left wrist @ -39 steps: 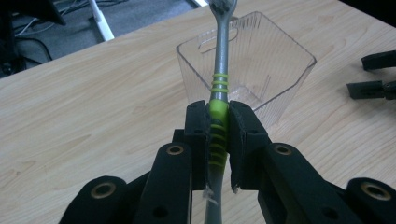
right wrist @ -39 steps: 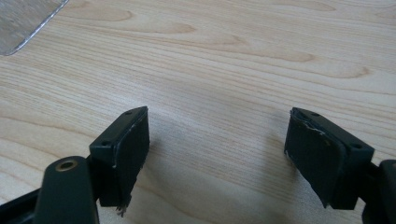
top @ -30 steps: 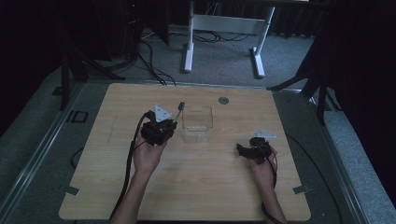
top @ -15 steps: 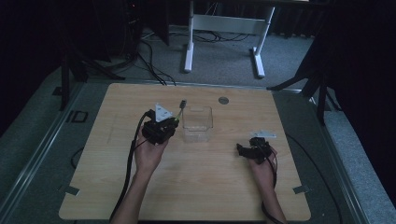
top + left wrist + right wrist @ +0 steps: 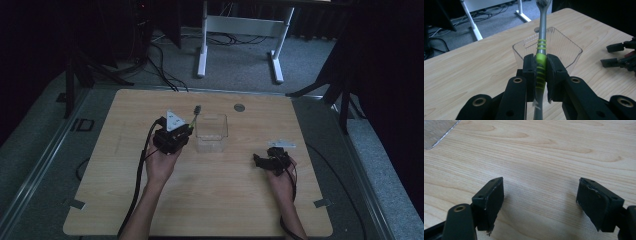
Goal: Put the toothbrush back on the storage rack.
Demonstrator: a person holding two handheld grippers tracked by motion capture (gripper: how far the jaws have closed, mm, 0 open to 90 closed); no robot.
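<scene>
**Toothbrush held at the rim of the clear cup**

Against the earlier high views, little change is noted: the left gripper (image 5: 184, 131) is seen in the same spot beside the clear plastic cup (image 5: 211, 132), and the right gripper (image 5: 265, 162) is parked where it was on the wooden table (image 5: 220, 200).

The toothbrush (image 5: 541, 62) is clamped between the left jaws at its green-ribbed grip, its head raised over the cup's near-left rim. It is not yet inside the cup. A pause before insertion is judged likely; the brush head would need tipping down into the opening.

The right jaws are spread wide, nothing between them, low over bare wood.

Count: one toothbrush, one cup, two grippers, one small round disc (image 5: 239, 107) at the far edge.
</scene>
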